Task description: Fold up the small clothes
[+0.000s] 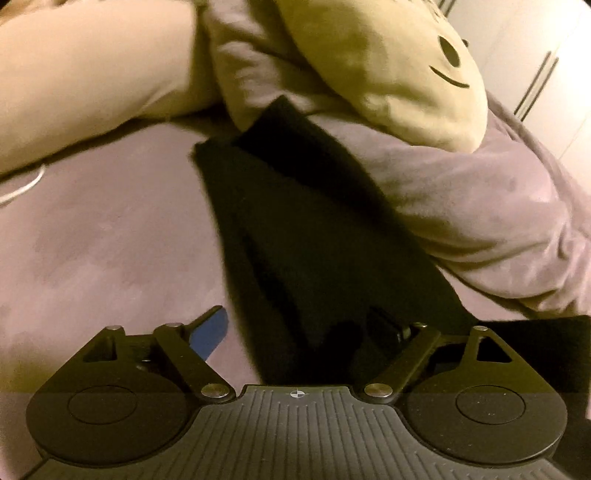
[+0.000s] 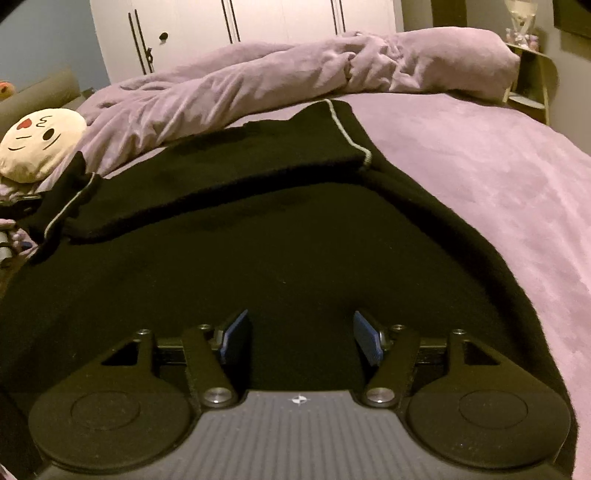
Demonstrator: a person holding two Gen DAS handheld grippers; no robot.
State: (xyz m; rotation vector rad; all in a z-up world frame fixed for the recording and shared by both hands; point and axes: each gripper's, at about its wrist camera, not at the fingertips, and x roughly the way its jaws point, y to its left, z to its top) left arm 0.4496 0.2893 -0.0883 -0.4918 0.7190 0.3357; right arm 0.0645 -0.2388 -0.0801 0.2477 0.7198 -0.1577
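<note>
Black garment (image 2: pixel 280 236) spread on purple bedsheet (image 2: pixel 480 177).
Your right gripper (image 2: pixel 301 338) stood parted over it, gripping nothing; your left gripper (image 1: pixel 306 332) gaped wide, empty, at its edge.

I'm working in a bedroom: bed (image 2: pixel 480 177) under my claw, duvet (image 2: pixel 295 74) beyond, wardrobe (image 2: pixel 258 22) behind it.

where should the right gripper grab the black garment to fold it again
Best guess: take the black garment by its right-hand edge, where it ends against the purple bedsheet. Come in low from the sheet side so one finger slips under the free edge. The far part is already folded over, its pale-piped hem lying on top. The right gripper is open above the cloth.
</note>
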